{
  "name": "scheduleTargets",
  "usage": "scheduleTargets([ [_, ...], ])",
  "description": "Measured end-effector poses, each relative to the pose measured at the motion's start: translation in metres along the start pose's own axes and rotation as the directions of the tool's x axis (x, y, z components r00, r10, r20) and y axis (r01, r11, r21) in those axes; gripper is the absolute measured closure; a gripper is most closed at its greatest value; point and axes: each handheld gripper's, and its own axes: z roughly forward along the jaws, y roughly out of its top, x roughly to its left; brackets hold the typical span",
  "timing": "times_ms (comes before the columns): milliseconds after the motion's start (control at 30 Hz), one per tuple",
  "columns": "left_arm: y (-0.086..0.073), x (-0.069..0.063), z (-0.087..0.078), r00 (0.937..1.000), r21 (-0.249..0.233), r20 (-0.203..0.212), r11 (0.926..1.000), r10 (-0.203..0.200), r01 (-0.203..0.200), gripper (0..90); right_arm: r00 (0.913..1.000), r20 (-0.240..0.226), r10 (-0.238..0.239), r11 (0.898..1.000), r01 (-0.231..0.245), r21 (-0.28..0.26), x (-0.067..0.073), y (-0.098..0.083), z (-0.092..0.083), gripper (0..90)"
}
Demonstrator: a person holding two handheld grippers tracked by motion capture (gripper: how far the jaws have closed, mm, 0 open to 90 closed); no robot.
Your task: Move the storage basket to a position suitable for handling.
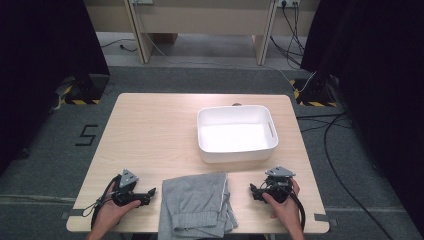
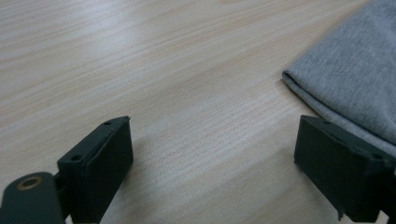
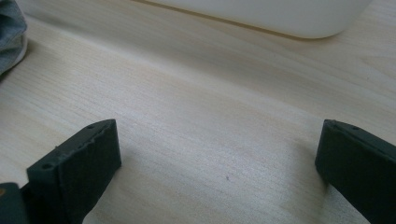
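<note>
High view: grey folded garment (image 1: 196,202) lies at the near edge of the wooden surface (image 1: 150,130), overhanging it; left gripper (image 1: 148,192) and right gripper (image 1: 253,190) flank it on bare wood, fingers wide, holding nothing; white tub (image 1: 236,133) stands beyond, apart.

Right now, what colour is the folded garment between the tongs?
Plain heather grey; the soft folded fabric garment shows best in the high view.
</note>
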Motion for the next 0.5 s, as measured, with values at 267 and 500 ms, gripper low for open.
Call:
scheduleTargets([
  [267,0.0000,0.0000,0.0000,1.0000,0.000,0.000,1.0000,0.000,0.000,10.8,1.0000,-0.003,-0.004,1.000,0.004,0.001,0.0004,-0.0003,-0.0003,1.0],
  [500,0.0001,0.0001,0.0000,1.0000,-0.001,0.001,1.0000,-0.001,0.001,10.9,0.9997,-0.020,0.015,0.999,-0.016,-0.048,-0.0037,-0.0018,-0.0044,18.2],
])
